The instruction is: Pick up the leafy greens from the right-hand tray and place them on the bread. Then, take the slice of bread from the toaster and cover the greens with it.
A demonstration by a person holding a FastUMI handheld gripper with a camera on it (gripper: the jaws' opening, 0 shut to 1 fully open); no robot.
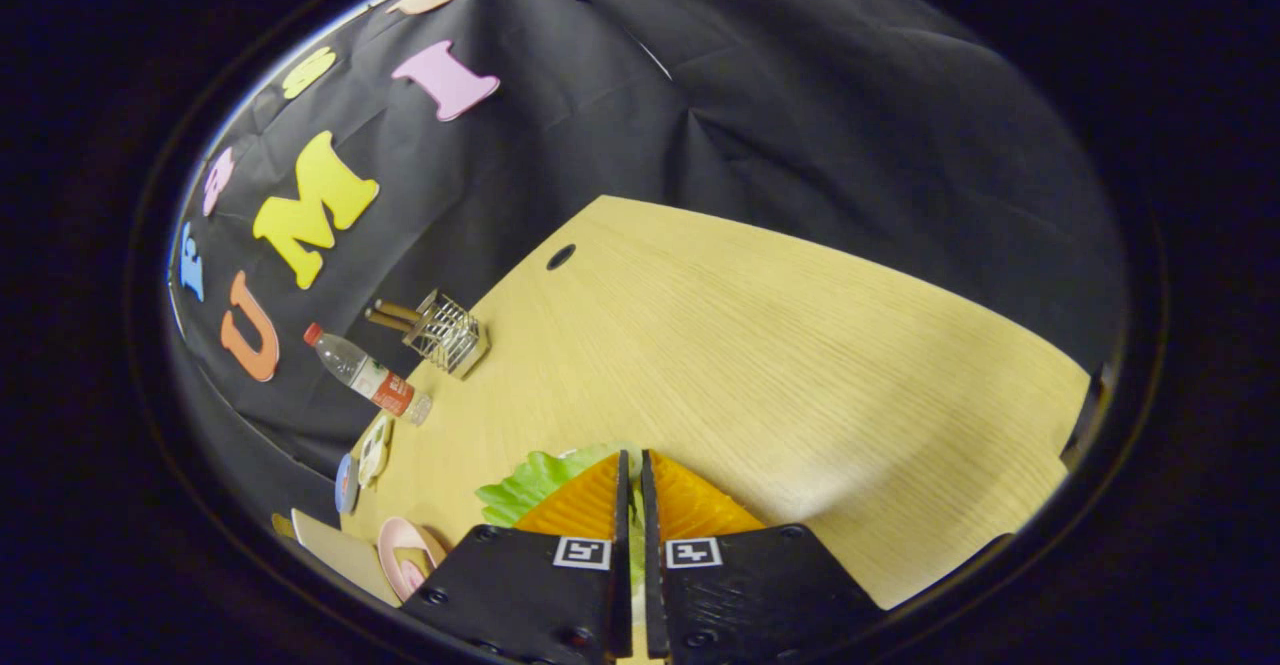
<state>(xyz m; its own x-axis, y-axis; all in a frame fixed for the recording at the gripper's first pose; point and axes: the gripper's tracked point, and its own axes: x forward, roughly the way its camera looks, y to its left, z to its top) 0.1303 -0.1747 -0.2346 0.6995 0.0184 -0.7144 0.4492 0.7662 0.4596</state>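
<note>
Nearly closed, the gripper (632,465) pinched the ruffled pale-green leafy greens (535,482), which spilled out left of its fingers above the light wooden table (760,345). Carrying them well probably meant keeping that pinch firm and lowering gently onto the bread. The gripper was tilted, rolled sideways.

Mount: my one camera rides on the gripper (631,490), looking forward along its fingers.
Facing: tilted down across the table (760,345) toward the booth wall (800,95).
Roll: the view is canted; the table edge runs slantwise.
Nearness: fingers close up; bottle (366,375) and rack (447,333) far off by the wall.
</note>
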